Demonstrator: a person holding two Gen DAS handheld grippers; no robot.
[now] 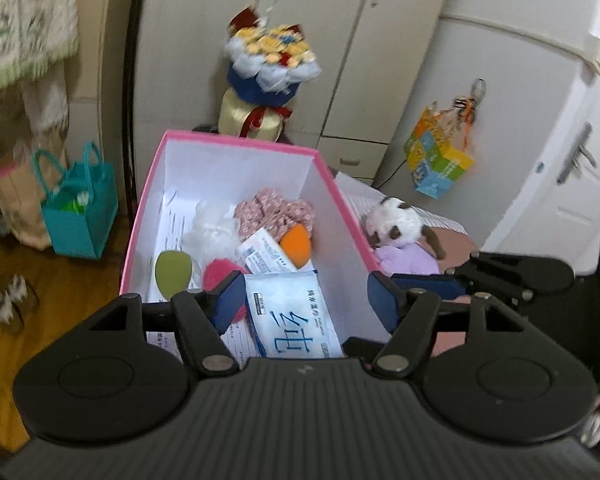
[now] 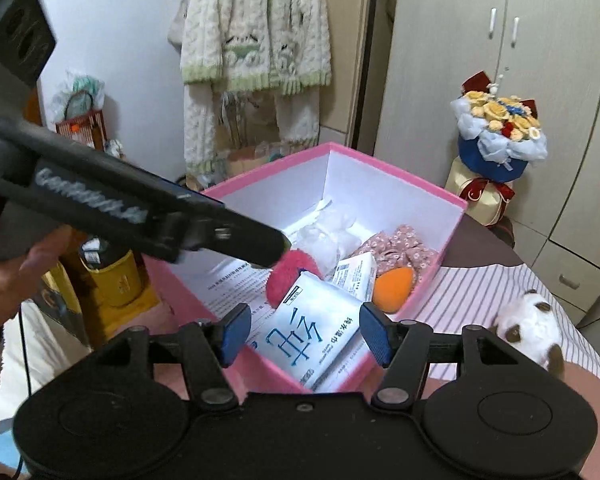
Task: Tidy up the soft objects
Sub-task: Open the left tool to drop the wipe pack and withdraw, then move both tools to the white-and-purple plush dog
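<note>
Both your grippers, left gripper [image 1: 306, 300] and right gripper [image 2: 306, 334], gape wide, holding nothing. Inside the pink cardboard box [image 1: 236, 141] lie a crinkly wipes pack [image 1: 290, 314], fuzzy red puff [image 2: 288, 280] and smooth orange egg-shaped sponge [image 2: 394, 283].

Behind you at twelve o'clock stands a white wardrobe [image 1: 320, 40] with slim handles. A flower bouquet [image 1: 266, 76] in blue wrap sits before it. At two o'clock, a white door [image 1: 560, 140] with a lever handle; a colourful paper bag [image 1: 436, 164] hangs near it. At nine o'clock, wooden floor [image 1: 60, 280], a teal bag [image 1: 80, 208], slippers blurred. A cream knitted cardigan [image 2: 256, 32] hangs on the white wall [image 2: 112, 32]. The bed has a striped sheet [image 2: 480, 292]. Light is soft, indoor.
</note>
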